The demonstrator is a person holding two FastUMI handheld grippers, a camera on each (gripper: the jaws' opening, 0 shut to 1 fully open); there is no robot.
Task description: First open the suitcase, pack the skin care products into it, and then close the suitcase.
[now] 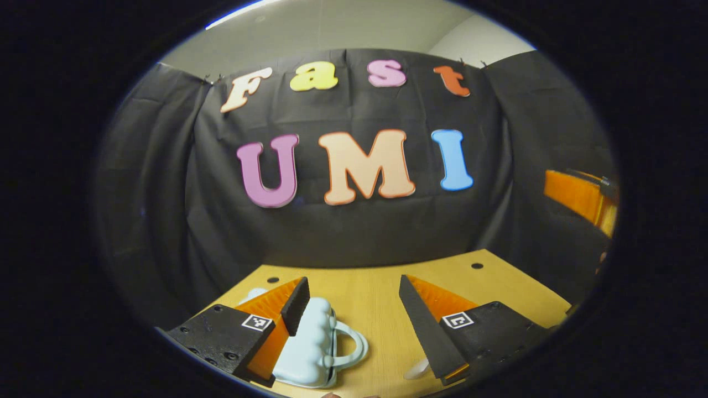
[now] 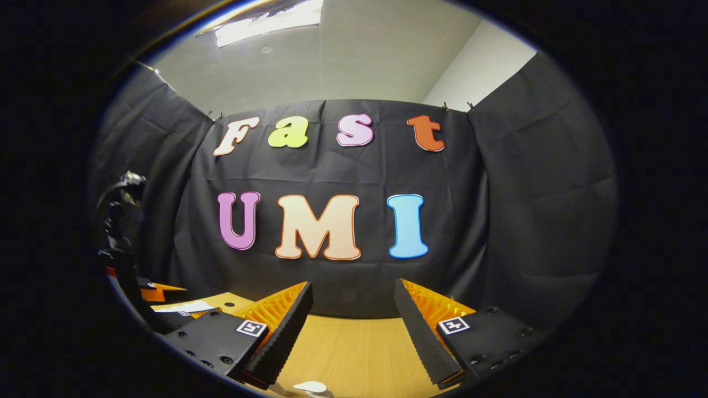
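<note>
The left gripper (image 1: 354,315), jaws gaping and empty, is hovering nearest the closed suitcase (image 1: 310,345), lying low-left under its left finger, handle pointing right; the right gripper (image 2: 354,326) is also hanging released.

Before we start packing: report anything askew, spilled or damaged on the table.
Nothing stands out. The pale blue suitcase lies closed on the wooden table, handle intact, no spill around it. Both the left gripper and the right gripper are open and hold nothing.

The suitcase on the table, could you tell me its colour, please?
Pale blue suitcase, clearest in the left gripper view.
</note>
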